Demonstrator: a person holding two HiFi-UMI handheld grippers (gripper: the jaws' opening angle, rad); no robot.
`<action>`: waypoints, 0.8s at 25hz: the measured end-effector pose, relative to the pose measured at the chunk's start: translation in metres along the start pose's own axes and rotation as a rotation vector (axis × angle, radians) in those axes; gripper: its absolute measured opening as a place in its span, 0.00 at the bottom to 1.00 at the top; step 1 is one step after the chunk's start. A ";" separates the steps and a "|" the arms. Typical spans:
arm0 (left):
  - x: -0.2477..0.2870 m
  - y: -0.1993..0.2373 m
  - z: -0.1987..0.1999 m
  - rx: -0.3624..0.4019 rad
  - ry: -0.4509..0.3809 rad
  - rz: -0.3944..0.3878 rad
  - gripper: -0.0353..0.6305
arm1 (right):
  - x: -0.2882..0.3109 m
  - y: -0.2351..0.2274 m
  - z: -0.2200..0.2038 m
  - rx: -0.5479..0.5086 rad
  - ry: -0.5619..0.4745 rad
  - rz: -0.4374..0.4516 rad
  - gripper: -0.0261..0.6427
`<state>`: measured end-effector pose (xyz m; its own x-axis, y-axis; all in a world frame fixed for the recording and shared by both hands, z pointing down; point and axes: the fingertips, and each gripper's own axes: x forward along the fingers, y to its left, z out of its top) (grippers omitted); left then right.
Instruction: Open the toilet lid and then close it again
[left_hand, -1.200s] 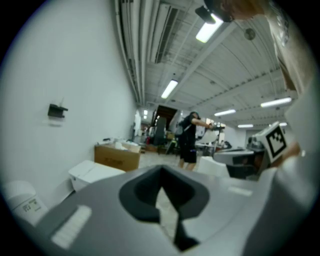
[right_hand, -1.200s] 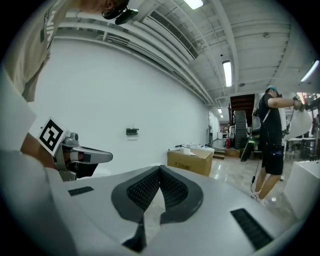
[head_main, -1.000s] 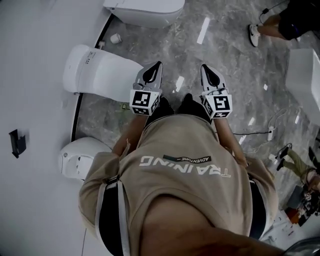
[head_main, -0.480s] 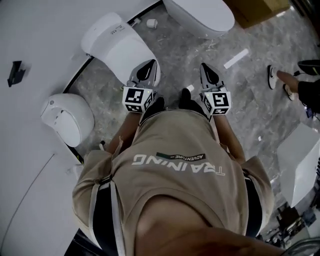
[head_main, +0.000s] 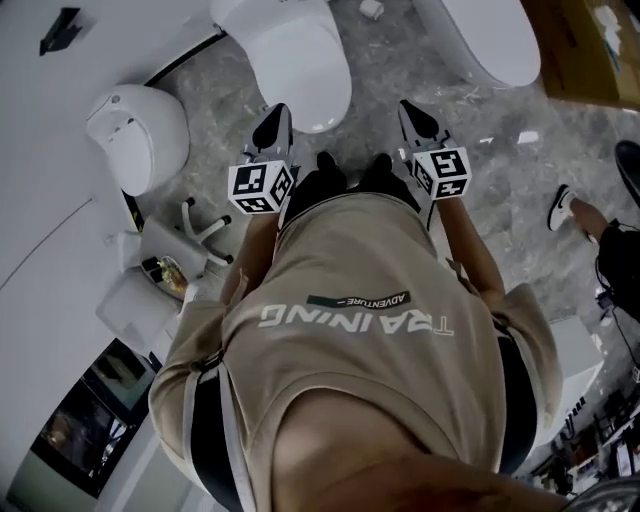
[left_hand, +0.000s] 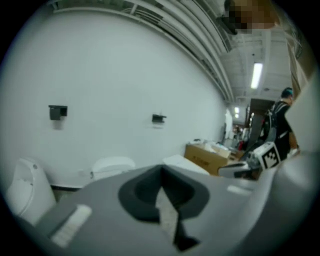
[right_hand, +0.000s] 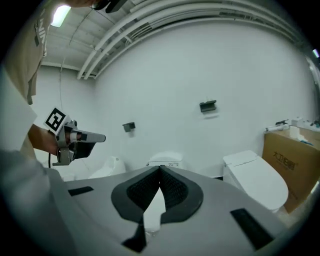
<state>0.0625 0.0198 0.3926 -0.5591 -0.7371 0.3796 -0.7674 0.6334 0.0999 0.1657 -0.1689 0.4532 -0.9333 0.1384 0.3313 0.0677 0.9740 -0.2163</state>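
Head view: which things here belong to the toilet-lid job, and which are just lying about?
Job:
- middle toilet, straight ahead, lid down
- left gripper and right gripper, jaws shut, empty

Lying about:
- left toilet
- right toilet
- cardboard box
- clutter by the wall
- bystander's shoe

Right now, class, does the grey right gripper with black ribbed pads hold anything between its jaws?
No: the right gripper has its jaws closed tip to tip with nothing between them.

Open floor (head_main: 385, 95) flanks the middle toilet (head_main: 300, 60).
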 end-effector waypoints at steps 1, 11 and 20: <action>-0.006 0.008 -0.001 -0.012 -0.002 0.028 0.06 | 0.009 0.007 -0.002 -0.006 0.014 0.030 0.05; -0.037 0.083 -0.015 -0.029 -0.034 0.137 0.06 | 0.089 0.084 0.012 -0.104 0.058 0.222 0.05; -0.006 0.151 0.005 -0.013 -0.105 -0.034 0.06 | 0.143 0.107 0.034 -0.120 0.104 0.082 0.05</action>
<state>-0.0513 0.1189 0.4011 -0.5632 -0.7785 0.2770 -0.7828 0.6100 0.1231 0.0273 -0.0507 0.4464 -0.8817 0.2305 0.4117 0.1900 0.9721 -0.1374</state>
